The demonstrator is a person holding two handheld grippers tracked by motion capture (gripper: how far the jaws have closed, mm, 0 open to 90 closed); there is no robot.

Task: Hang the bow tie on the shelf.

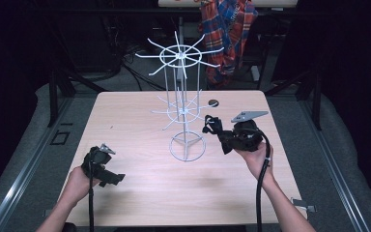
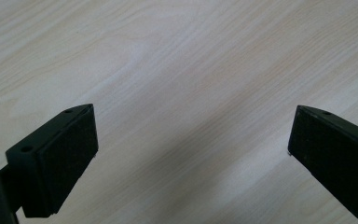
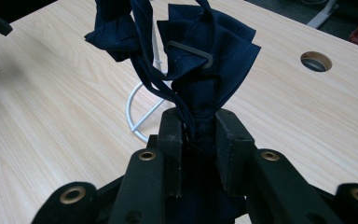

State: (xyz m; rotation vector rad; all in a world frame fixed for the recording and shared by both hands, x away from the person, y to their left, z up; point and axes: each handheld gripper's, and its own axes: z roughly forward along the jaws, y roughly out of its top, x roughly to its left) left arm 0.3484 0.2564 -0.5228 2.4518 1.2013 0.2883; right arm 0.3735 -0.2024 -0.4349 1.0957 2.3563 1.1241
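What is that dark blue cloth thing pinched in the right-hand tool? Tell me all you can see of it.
The dark blue cloth is a soft, bunched-up fabric piece with thin straps or cords hanging at one side and a small grey metal ring on it. The right gripper clamps its gathered lower part between its jaws, holding it off the table near the white wire rack. Its exact shape cannot be told.

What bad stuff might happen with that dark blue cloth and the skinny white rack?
1. The right gripper pinches only a bunched part of the dark blue cloth, so it might slip out.
2. Loose folds and straps dangle near the white wire rack; they could snag a prong.
3. The rack looks light, and the left gripper is open, away from it, so a tug may tip it.
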